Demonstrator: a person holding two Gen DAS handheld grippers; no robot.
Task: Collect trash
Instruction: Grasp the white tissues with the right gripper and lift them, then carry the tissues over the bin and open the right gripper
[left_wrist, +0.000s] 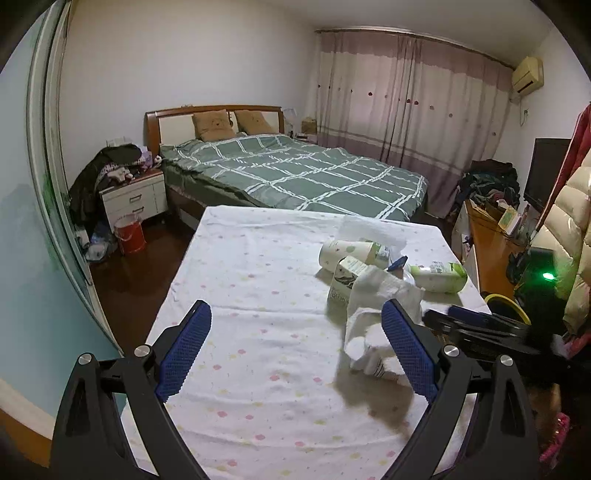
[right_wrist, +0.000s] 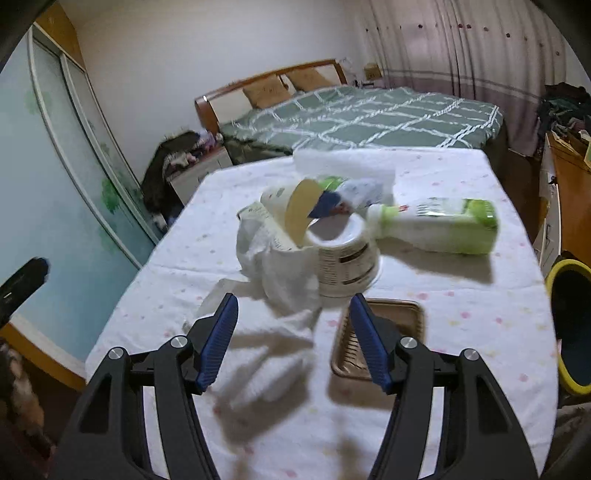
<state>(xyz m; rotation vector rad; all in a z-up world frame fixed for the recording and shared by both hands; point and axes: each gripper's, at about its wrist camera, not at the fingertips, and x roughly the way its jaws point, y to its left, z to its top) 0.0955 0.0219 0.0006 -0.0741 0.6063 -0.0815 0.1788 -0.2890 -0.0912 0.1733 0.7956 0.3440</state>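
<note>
You are holding the left gripper (left_wrist: 295, 347) with its blue-padded jaws spread wide over bare spotted white tablecloth (left_wrist: 251, 280), gripping nothing, while the crumpled white paper towel (left_wrist: 373, 314) is lying just beside its right finger. Your right gripper (right_wrist: 293, 341) is hovering with its jaws partly apart and nothing pressed between them, above that towel and a brown ribbed plastic tray (right_wrist: 402, 314). Just beyond, the printed white paper tub (right_wrist: 347, 262) and the white-and-green plastic bottle (right_wrist: 439, 225) are lying on their sides, and a yellow-rimmed black bin (right_wrist: 570, 325) is standing beside the table's right edge.
</note>
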